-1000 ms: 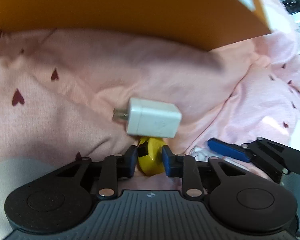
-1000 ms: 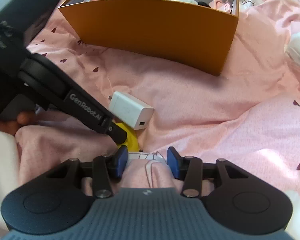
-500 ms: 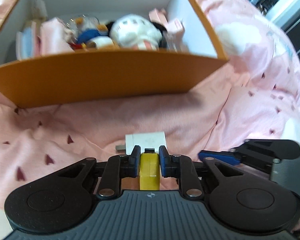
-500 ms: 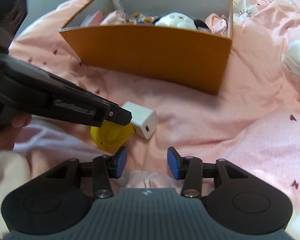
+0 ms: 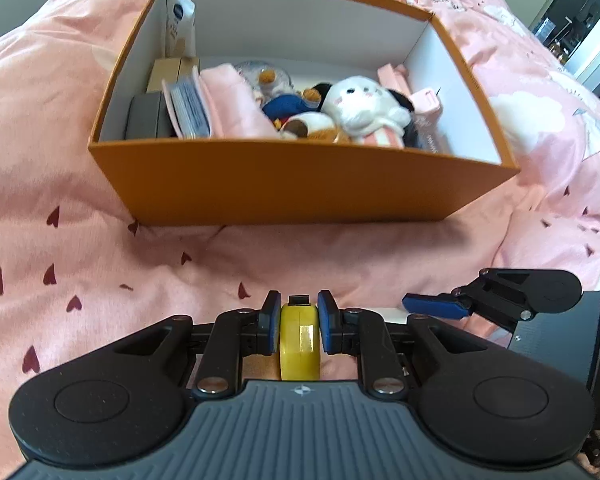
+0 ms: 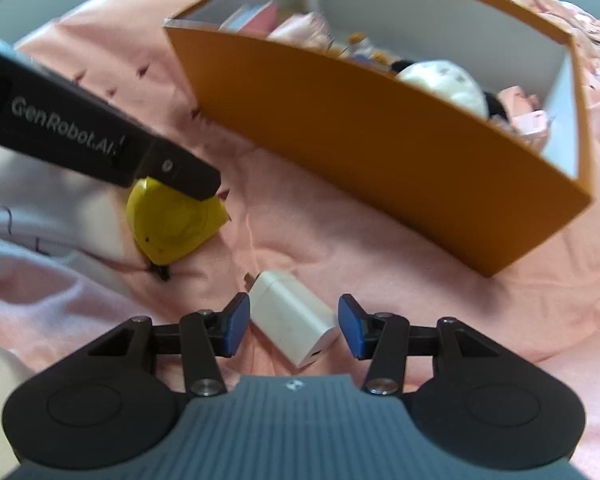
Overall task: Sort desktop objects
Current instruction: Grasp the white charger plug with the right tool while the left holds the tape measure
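The box already held toys; the left tool pinched the yellow tape, and the right tool, jaws opening, straddled the charger at 6 o'clock on the bed.

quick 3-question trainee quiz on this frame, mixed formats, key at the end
1. True or false: the left tool is shut on the yellow tape measure.
2. What lies between the right tool's opening blue pads? A) white charger B) plush dog C) book
3. Fill in: the plush dog sits inside the ___ box.

Key: 1 true; 2 A, the white charger, not yet gripped; 3 orange.
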Demonstrator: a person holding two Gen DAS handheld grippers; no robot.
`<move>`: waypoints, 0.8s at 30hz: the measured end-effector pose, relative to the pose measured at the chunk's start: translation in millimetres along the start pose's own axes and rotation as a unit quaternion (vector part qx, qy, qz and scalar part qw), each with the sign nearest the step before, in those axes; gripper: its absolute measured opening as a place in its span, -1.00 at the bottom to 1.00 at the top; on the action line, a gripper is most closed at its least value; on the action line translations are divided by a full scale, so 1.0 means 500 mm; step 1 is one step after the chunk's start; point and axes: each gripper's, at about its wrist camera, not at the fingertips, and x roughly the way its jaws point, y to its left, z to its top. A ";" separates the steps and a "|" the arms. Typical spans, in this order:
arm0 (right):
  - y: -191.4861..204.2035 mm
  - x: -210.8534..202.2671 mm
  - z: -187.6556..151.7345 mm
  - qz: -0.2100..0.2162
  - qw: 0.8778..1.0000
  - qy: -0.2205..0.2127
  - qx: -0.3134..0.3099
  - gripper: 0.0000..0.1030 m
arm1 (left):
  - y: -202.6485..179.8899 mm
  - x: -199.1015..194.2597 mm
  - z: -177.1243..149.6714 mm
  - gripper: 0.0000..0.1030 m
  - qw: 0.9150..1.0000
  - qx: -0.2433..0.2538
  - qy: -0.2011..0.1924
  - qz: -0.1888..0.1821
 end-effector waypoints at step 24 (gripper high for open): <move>-0.048 -0.036 -0.036 0.005 0.993 -0.041 0.113 -0.29 | -0.005 0.024 -0.037 -0.57 1.000 -0.001 0.003 -0.011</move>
